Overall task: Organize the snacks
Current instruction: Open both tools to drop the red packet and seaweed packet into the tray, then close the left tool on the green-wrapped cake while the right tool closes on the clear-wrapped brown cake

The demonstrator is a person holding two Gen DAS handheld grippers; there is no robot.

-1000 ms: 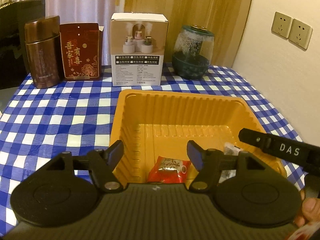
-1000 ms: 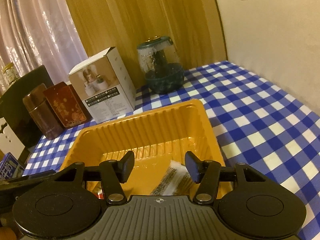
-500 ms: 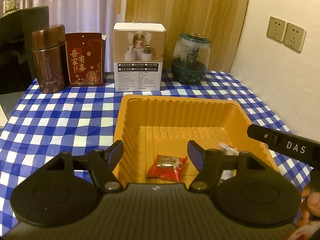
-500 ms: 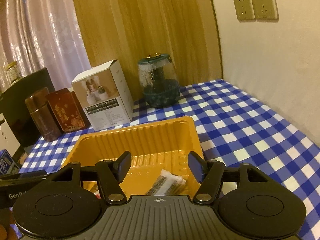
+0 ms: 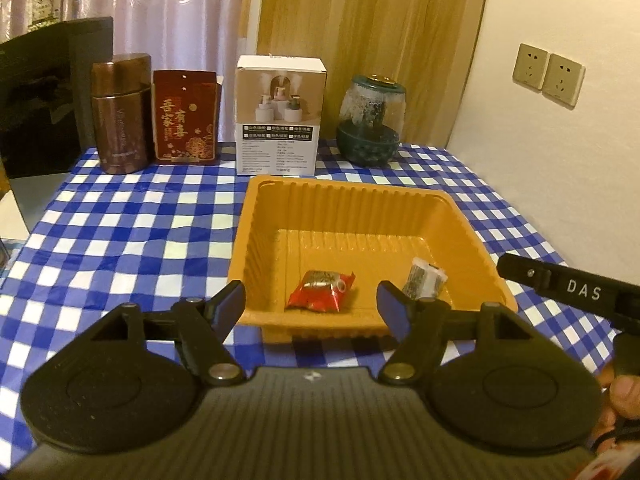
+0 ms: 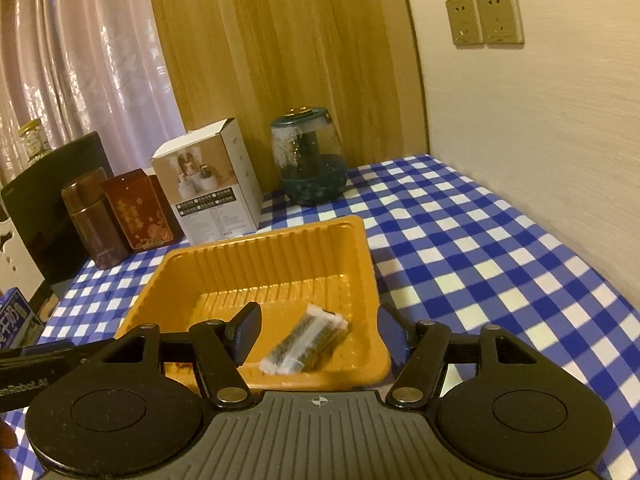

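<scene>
An orange plastic tray [image 5: 348, 204] sits on the blue checked tablecloth; it also shows in the right wrist view [image 6: 256, 256]. Inside lie a red snack packet [image 5: 322, 290] and a clear-wrapped dark snack [image 5: 424, 280], which the right wrist view [image 6: 306, 338] also shows. My left gripper [image 5: 311, 304] is open and empty, just in front of the tray's near rim. My right gripper [image 6: 318, 330] is open and empty, over the tray's near right corner. Part of the right gripper [image 5: 568, 288] shows at the right of the left wrist view.
Along the back stand a brown tin [image 5: 119, 116], a red box [image 5: 185, 118], a white carton [image 5: 279, 114] and a glass jar [image 5: 371, 120]. A wall with sockets [image 5: 548, 74] bounds the right side. A blue box [image 6: 16, 316] lies at the left table edge.
Both grippers have pulled back and risen from over the tray; both snacks now lie in full view inside it. Both stay open.
</scene>
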